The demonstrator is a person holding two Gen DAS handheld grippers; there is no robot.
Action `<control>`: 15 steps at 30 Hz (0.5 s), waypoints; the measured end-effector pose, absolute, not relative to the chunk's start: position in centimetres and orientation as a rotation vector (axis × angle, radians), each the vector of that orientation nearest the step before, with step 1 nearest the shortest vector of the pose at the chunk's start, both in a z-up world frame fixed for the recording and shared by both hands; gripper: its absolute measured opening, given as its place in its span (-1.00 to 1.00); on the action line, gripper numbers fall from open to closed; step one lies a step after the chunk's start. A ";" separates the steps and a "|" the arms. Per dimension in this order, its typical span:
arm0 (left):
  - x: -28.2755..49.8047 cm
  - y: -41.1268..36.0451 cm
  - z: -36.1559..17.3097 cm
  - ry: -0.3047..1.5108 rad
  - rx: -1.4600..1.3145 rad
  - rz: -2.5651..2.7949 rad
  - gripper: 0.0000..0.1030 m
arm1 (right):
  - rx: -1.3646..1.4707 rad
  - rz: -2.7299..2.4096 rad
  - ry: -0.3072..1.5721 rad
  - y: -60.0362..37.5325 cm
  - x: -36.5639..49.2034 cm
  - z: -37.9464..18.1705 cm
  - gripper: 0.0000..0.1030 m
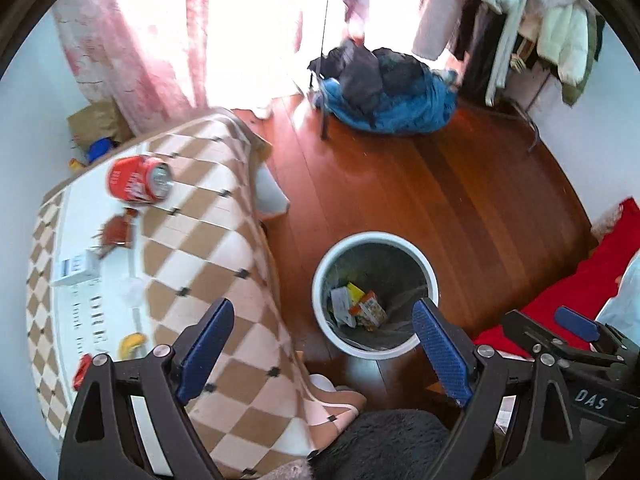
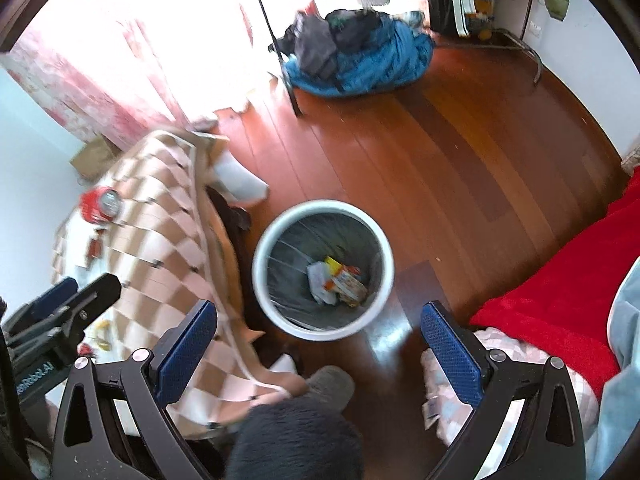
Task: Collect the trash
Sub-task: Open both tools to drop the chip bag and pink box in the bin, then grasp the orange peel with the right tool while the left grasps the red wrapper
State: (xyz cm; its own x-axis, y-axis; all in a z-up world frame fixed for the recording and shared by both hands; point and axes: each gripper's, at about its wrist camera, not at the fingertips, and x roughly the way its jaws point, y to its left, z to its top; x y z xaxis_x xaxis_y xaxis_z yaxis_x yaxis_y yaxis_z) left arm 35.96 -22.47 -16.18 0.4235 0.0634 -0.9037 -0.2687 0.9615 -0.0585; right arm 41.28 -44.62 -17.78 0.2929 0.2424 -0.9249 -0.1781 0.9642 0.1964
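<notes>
Left hand-held gripper (image 1: 324, 344) and right hand-held gripper (image 2: 320, 336), both spread and empty, hang above the white bin (image 1: 420, 258) holding wrappers (image 1: 362, 306). Only the left view clearly shows the red can (image 1: 138, 180) lying on the checkered worktop (image 1: 208, 216).

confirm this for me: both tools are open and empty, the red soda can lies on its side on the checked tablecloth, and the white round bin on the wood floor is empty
Not quite: the white round bin on the wood floor already holds several small cartons and wrappers, clearest in the right wrist view. Both the left tool and right tool are open and empty; the red soda can lies sideways on the checked tablecloth.
</notes>
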 end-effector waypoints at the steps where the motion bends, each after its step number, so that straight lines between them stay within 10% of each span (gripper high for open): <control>1: 35.2 -21.7 -15.2 1.093 -0.215 0.215 0.77 | 0.071 0.291 1.224 -44.1 40.8 -16.6 0.99; 15: 21.5 -2.3 -16.9 1.069 -0.283 0.670 0.77 | 0.056 0.600 1.289 -25.4 33.6 -16.3 0.99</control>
